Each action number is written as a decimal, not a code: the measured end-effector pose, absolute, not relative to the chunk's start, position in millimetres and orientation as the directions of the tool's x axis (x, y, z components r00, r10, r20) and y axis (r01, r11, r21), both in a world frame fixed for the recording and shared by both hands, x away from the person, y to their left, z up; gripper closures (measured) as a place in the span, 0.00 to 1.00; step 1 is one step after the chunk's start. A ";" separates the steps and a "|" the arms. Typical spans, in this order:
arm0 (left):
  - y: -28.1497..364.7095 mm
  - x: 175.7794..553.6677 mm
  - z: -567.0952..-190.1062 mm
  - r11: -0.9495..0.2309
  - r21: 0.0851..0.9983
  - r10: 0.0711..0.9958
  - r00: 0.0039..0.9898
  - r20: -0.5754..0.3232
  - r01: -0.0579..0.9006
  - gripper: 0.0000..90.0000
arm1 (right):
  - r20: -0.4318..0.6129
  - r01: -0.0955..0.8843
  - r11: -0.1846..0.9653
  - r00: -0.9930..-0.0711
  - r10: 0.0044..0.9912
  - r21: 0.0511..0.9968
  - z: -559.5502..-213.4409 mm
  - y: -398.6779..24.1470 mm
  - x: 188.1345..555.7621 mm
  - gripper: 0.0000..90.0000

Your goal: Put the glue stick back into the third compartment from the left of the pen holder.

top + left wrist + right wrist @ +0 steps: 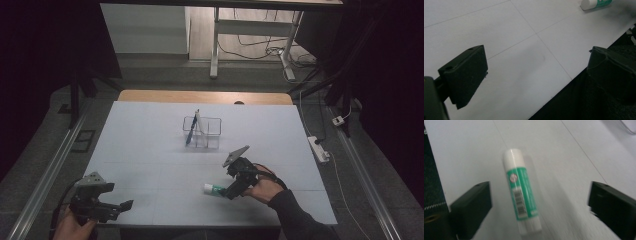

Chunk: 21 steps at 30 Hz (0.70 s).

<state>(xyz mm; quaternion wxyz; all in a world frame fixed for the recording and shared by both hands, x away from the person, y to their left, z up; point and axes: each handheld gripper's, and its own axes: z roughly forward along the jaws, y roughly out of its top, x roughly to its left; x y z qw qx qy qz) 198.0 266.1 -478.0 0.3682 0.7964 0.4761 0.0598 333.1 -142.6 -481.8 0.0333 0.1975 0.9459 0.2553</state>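
glue stick (522,192), green label with a barcode, writing unreadable, lies between right gripper's (539,207) wide-open jaws, untouched.

Between your right gripper (541,202) fingers: glue stick (522,191), bare sheet either side | beyond fingertips: open table (150,130) up to clear organizer (202,132) holding pen (192,128)

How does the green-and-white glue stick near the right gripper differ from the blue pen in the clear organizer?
The green-and-white glue stick lies flat on the white table sheet; the slim blue pen stands tilted in the clear plastic organizer. The glue stick looks short and thick, the pen long and thin. The glue stick lies between the right gripper's open jaws, untouched; the pen is far from both grippers. Both are stationery.
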 end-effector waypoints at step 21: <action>266.7 198.0 -478.2 -0.274 0.645 0.799 0.542 -0.260 0.714 0.04 | -0.022 0.230 0.884 -0.965 0.262 0.406 -506.4 -92.5 328.4 0.26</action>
